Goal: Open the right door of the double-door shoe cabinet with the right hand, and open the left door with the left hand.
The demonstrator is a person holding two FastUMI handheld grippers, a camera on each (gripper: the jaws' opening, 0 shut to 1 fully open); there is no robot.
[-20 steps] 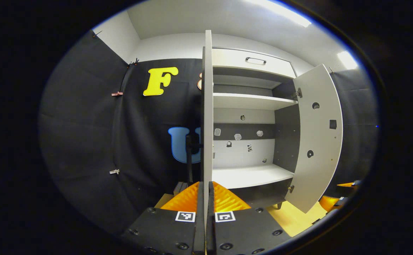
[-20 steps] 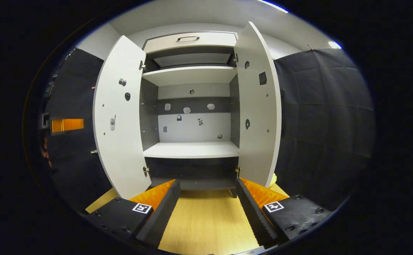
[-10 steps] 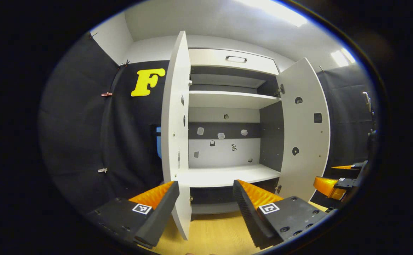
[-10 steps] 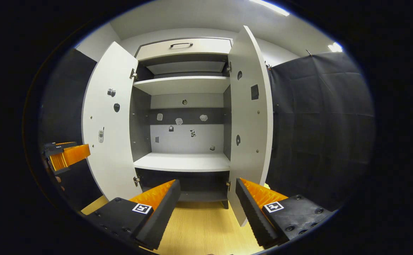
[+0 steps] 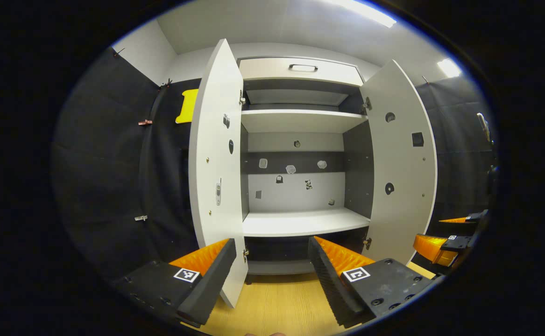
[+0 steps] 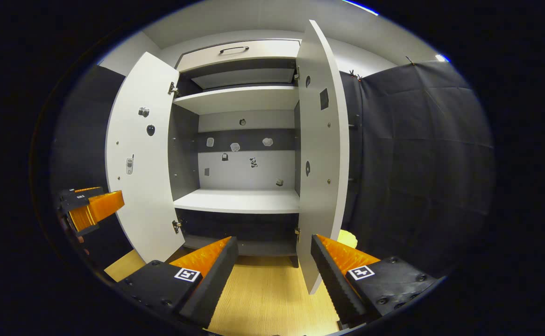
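The white shoe cabinet point(image 5: 300, 121) stands with both doors swung out. In the left gripper view the left door point(image 5: 216, 168) hangs just beyond my left finger and the right door point(image 5: 400, 163) stands wide at the right. My left gripper point(image 5: 271, 242) is open and holds nothing. Its fingers are apart from the door. In the right gripper view the right door point(image 6: 321, 154) is almost edge-on ahead, and the left door point(image 6: 141, 163) is open at the left. My right gripper point(image 6: 274, 240) is open too, with nothing between its fingers.
Inside are white shelves point(image 5: 300, 221) and, above them, a drawer with a dark handle point(image 5: 302, 68). Small stickers dot the back panel and the doors. The floor point(image 6: 267, 298) is light wood. Black cloth walls close in on both sides. Each gripper shows at the other view's edge point(image 5: 445, 242) point(image 6: 92, 207).
My left gripper was shut on the left door's edge; it has let go, opened and drawn back to the right. The right gripper drifted slightly, staying open.
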